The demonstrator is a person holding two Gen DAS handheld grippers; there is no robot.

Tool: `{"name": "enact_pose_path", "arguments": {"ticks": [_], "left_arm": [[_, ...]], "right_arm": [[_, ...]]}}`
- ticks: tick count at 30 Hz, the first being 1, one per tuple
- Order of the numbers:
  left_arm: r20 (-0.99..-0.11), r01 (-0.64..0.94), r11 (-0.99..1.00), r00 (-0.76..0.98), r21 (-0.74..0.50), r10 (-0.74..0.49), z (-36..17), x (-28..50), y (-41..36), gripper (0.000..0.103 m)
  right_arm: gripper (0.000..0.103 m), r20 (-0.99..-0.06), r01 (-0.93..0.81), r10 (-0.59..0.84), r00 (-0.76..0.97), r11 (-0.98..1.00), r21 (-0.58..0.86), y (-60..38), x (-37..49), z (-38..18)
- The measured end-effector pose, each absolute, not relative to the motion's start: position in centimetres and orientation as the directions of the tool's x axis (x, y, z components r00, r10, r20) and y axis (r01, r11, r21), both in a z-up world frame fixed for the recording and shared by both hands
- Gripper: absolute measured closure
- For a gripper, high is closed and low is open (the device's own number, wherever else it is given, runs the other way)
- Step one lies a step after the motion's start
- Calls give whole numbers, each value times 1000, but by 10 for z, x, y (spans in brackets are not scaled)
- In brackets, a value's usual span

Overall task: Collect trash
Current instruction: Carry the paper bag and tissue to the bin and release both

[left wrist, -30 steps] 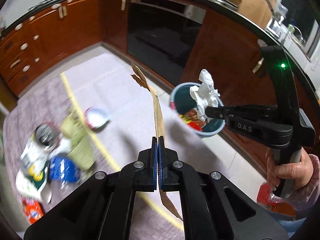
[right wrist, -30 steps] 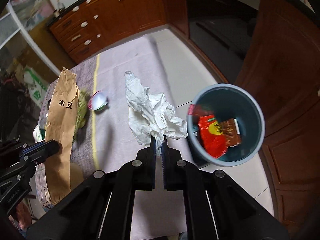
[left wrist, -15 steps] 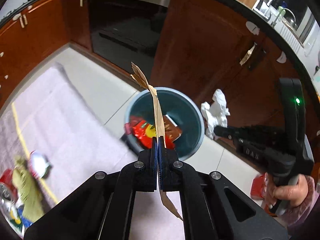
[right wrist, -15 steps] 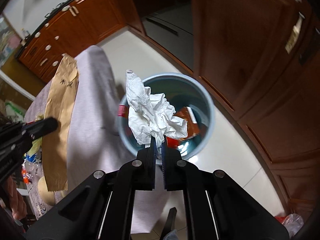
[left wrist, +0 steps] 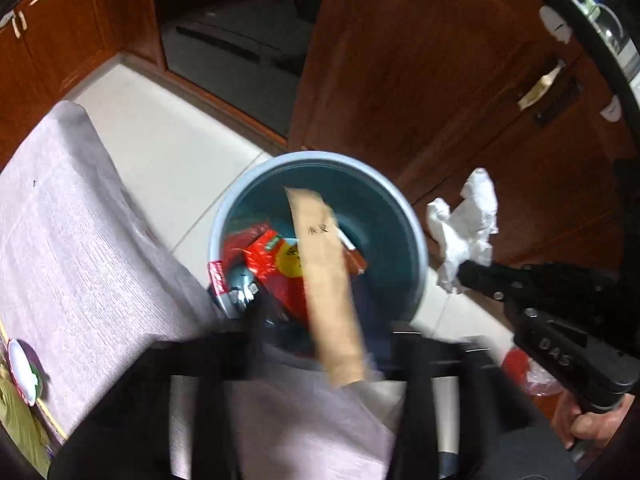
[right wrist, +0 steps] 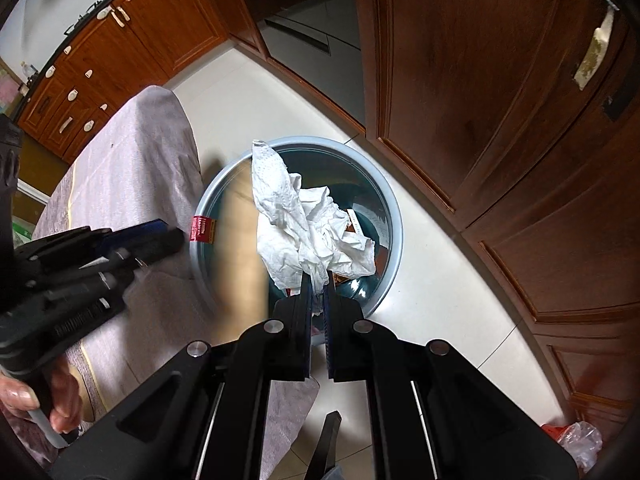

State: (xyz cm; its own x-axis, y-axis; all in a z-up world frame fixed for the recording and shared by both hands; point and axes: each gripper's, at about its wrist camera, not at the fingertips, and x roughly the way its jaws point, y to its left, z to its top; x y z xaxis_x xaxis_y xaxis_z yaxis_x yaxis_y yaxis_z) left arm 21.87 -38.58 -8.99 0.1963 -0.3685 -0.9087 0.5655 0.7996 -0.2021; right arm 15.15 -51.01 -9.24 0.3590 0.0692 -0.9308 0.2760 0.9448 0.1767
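Our left gripper (left wrist: 320,344) is opening, its one long brown paper sleeve (left wrist: 326,292) loose over the one round grey-blue plastic bin (left wrist: 416,236). Our right gripper (right wrist: 318,280) clenches one crumpled white paper towel (right wrist: 304,224) above it.

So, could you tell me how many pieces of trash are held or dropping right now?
2. The brown paper sleeve is loose over the bin, between the left gripper's opening jaws. The white tissue is pinched in the right gripper, above the bin.
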Motion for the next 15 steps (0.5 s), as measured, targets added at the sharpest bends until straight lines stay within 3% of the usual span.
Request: {"name": "enact_pose_path", "arguments": {"ticks": [12,15], "left_arm": [[-918,526,830,210,-185,-337,-95,211,-354,28],[-914,508,840,220,-190,-340,-90,209,-341,22]], "right_arm": [[98,-942,260,80,325,950,171,-506,176,-108],[91,-941,245,97,323,952,182,-499,182,-108]]}}
